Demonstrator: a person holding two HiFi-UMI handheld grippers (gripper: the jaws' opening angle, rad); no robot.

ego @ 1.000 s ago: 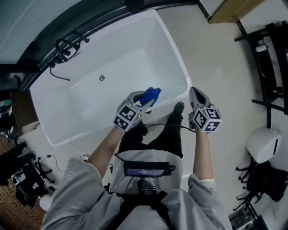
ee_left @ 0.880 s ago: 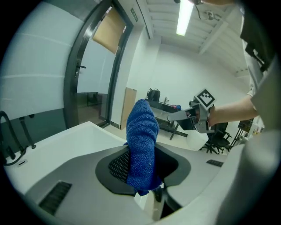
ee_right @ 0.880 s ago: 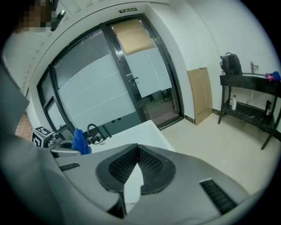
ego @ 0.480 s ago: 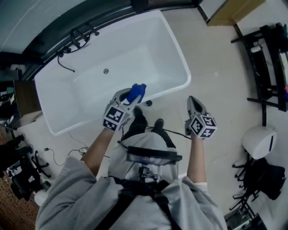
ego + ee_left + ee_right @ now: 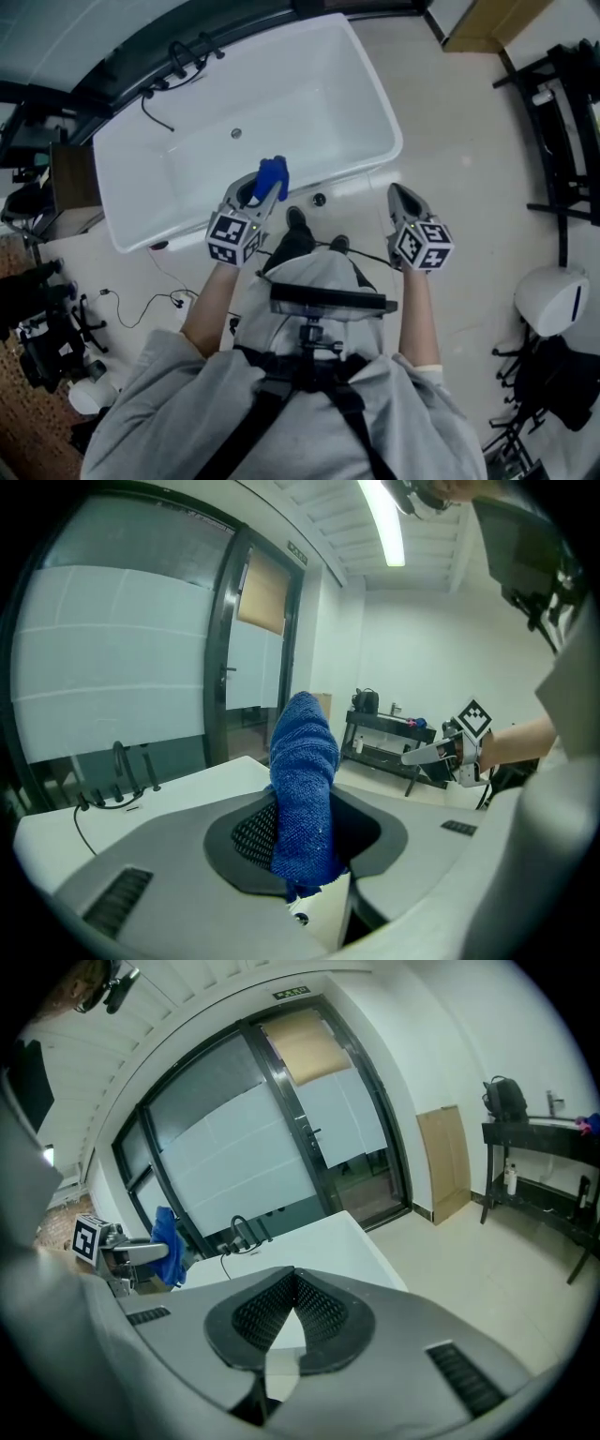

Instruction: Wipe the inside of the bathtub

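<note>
The white bathtub [image 5: 382,112] lies ahead of me, with its drain [image 5: 236,134] showing in the floor. My left gripper [image 5: 261,190] is shut on a blue cloth [image 5: 273,175], which hangs over the tub's near rim. In the left gripper view the blue cloth [image 5: 303,780] stands up between the pads, and the bathtub [image 5: 178,785] rim lies below. My right gripper [image 5: 397,192] is held over the floor to the right of the tub, shut with nothing in it. Its pads [image 5: 319,1309] meet at the tips, and the bathtub [image 5: 309,1237] is beyond them.
A black faucet with a hose [image 5: 183,52] sits at the tub's far left corner. A black rack [image 5: 562,122] and a white round unit [image 5: 553,300] stand at the right. Cables [image 5: 159,300] and dark gear [image 5: 37,347] lie at the left. My shoes [image 5: 298,220] are by the tub.
The left gripper with the blue cloth has drawn back from inside the tub to its near rim. The person has shifted back and the tub sits further away in view.
</note>
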